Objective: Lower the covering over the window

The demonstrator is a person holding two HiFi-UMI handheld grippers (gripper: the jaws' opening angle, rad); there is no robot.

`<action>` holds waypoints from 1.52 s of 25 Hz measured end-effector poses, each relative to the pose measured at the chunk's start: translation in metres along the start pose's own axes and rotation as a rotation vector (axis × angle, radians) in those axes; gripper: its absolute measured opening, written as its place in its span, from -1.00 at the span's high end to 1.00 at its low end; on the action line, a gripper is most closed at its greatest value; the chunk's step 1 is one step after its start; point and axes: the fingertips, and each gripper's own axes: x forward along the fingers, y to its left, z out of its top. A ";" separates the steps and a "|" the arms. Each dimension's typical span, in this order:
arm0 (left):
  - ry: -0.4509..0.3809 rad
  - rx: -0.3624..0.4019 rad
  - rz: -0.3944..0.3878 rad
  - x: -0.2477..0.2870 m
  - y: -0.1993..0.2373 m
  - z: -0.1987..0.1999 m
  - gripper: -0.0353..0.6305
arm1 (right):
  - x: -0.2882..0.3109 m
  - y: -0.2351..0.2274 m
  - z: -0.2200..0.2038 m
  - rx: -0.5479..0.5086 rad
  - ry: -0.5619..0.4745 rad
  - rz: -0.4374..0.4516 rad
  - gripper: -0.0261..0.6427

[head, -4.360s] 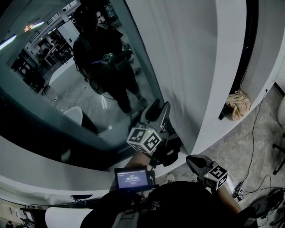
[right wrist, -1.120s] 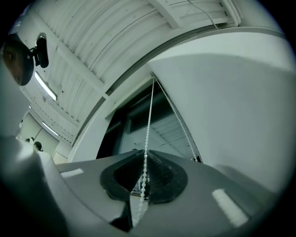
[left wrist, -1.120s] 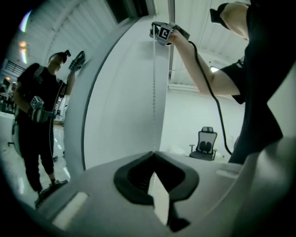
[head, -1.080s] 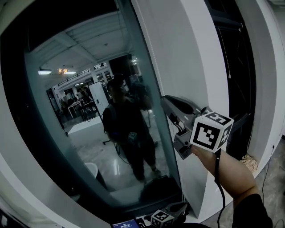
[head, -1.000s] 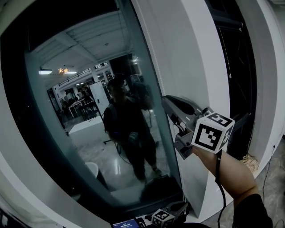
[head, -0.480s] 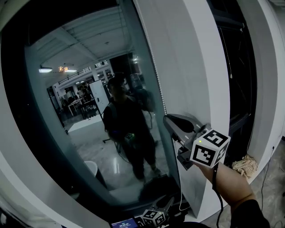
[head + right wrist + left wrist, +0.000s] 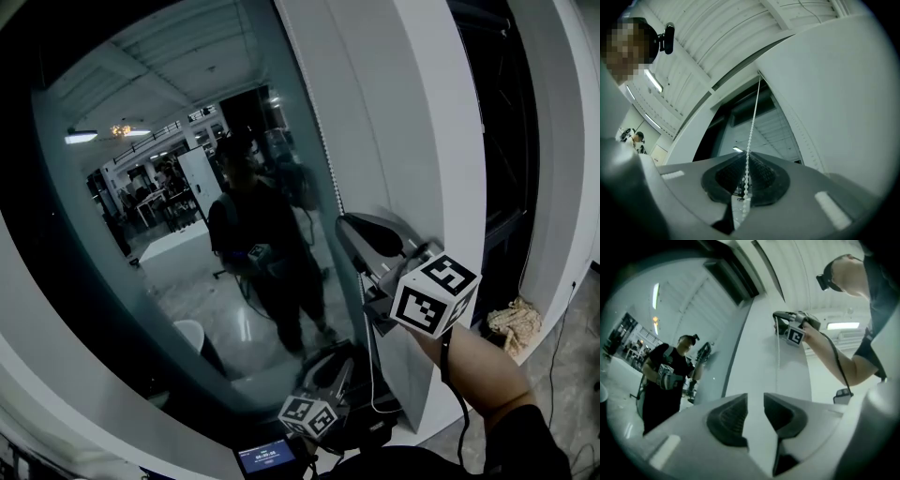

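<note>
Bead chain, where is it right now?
Right gripper view, centre: the bead chain hangs from above, clamped in the right gripper, left of the white wall.

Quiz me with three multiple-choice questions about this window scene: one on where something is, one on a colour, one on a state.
1. Where is the bead chain?
A. on the floor
B. in the right gripper
C. round the person's arm

2. What colour is the chain?
A. red
B. black
C. white

3. How is the left gripper?
A. open and empty
B. shut on a cloth
C. shut on a cable

Answers:
1 B: in the right gripper view the chain runs pinched between its jaws.
2 C: the beads look white against the dark window.
3 A: its jaws have just been closing somewhat, yet they stand apart with only the wall seen between them.
</note>
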 end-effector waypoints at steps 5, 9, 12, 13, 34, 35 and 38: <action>0.033 -0.102 -0.031 0.009 -0.024 -0.001 0.61 | 0.008 0.016 -0.015 0.017 0.024 0.120 0.86; 0.000 -0.111 -0.254 0.023 -0.067 0.011 0.08 | 0.006 0.014 -0.033 0.041 0.028 0.124 0.87; -0.062 -0.056 -0.286 0.037 -0.078 0.032 0.03 | 0.011 0.017 -0.037 0.024 0.033 0.121 0.87; -0.088 -0.051 -0.272 0.041 -0.076 0.040 0.13 | 0.013 0.019 -0.038 0.021 0.035 0.123 0.87; -0.077 -0.538 -0.318 0.009 0.031 0.023 0.89 | -0.027 -0.014 -0.055 -0.270 -0.100 -0.297 0.65; -0.079 -0.595 -0.372 0.006 0.032 0.024 0.89 | -0.032 -0.021 -0.055 -0.334 -0.108 -0.372 0.64; -0.092 -0.696 -0.453 -0.003 0.040 0.027 0.89 | -0.039 -0.034 -0.053 -0.447 -0.124 -0.518 0.57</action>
